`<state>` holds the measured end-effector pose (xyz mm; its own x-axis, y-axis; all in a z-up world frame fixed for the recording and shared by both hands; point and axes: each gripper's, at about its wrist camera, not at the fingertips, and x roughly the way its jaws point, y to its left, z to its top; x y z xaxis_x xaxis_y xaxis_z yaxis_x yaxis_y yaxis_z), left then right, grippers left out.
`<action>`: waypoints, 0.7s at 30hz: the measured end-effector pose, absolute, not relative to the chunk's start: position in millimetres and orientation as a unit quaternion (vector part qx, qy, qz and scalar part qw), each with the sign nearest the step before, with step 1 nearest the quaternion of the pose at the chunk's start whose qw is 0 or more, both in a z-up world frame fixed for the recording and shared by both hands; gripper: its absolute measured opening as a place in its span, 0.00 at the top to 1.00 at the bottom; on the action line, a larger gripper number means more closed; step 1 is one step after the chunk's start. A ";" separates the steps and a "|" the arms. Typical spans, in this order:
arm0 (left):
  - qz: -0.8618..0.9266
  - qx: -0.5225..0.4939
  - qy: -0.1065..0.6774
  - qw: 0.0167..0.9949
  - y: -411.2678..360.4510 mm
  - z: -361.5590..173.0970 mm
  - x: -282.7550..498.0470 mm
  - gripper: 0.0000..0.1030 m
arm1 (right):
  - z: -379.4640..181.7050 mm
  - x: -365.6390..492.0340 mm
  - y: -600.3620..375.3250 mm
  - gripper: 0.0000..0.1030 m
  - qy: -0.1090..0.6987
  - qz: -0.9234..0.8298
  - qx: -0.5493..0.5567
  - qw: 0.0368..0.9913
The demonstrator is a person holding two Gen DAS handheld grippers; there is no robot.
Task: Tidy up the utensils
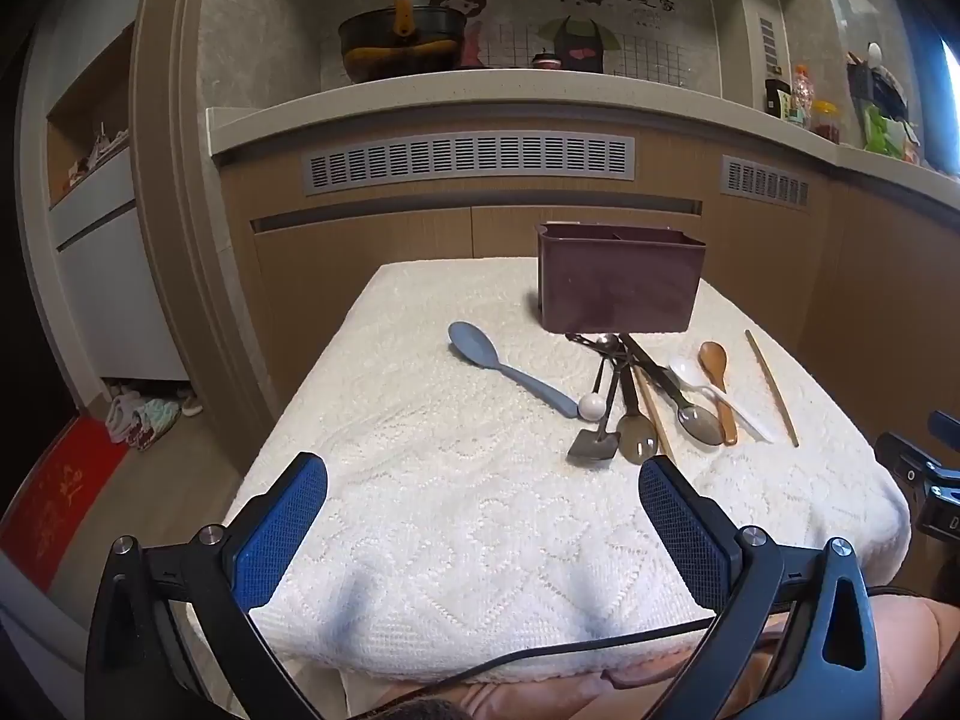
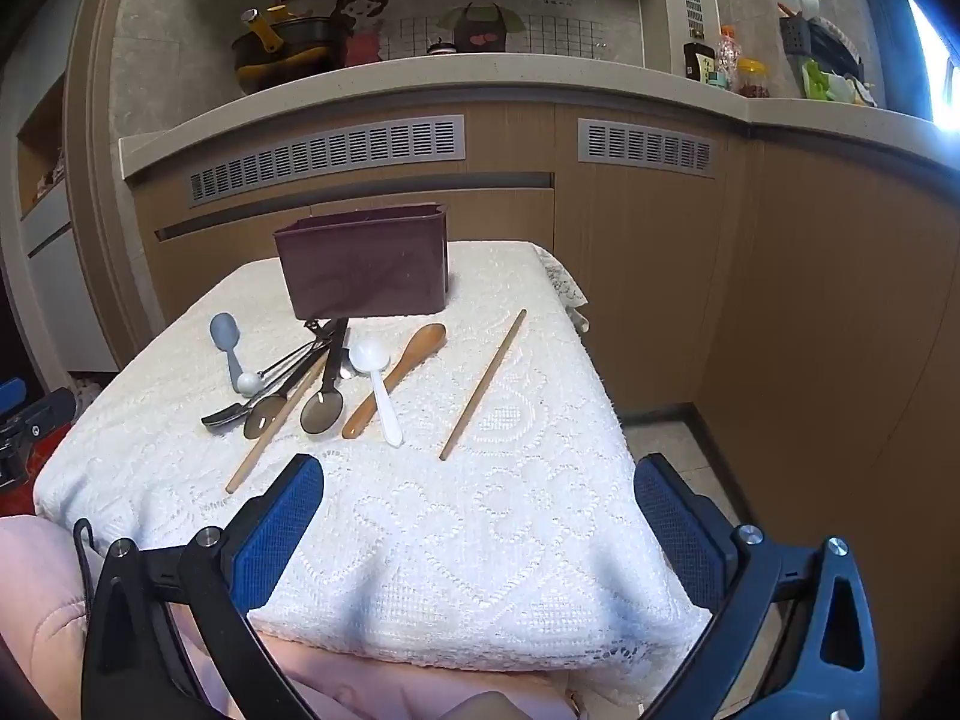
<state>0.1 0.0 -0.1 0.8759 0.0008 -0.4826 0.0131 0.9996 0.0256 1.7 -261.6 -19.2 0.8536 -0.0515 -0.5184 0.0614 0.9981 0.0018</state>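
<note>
A dark maroon utensil holder (image 1: 621,279) (image 2: 366,264) stands at the far side of a small table under a white lace cloth (image 1: 480,510) (image 2: 480,510). In front of it lie a blue spoon (image 1: 504,367) (image 2: 227,342), a bunch of metal utensils (image 1: 618,396) (image 2: 300,384), a white spoon (image 1: 714,390) (image 2: 375,378), a brown wooden spoon (image 1: 717,378) (image 2: 399,372) and two wooden chopsticks (image 1: 771,387) (image 2: 483,384). My left gripper (image 1: 483,480) is open and empty above the near edge. My right gripper (image 2: 480,477) is open and empty, also near the front edge.
Wooden kitchen cabinets with vent grilles (image 1: 471,162) stand behind the table, with a counter (image 1: 480,96) holding a pot (image 1: 399,42) and jars. The right gripper's body (image 1: 924,480) shows at the right edge. A red mat (image 1: 54,498) and clothes lie on the floor left.
</note>
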 end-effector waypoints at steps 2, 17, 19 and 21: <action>-0.003 0.015 0.254 0.967 -0.1 0.2 -0.2 0.00 | -15.3 12.3 -266.0 0.00 0.285 -0.019 0.016 0.958; -0.002 0.016 0.269 0.963 -2.6 -6.8 4.3 0.00 | -20.0 11.2 -263.1 0.00 0.297 -0.019 0.013 0.955; -0.002 0.016 0.270 0.963 -2.4 -6.7 4.4 0.00 | -20.7 11.9 -263.0 0.00 0.297 -0.019 0.012 0.955; -0.002 0.016 0.271 0.963 -2.4 -6.6 4.5 0.00 | -20.6 12.0 -262.9 0.00 0.296 -0.020 0.012 0.955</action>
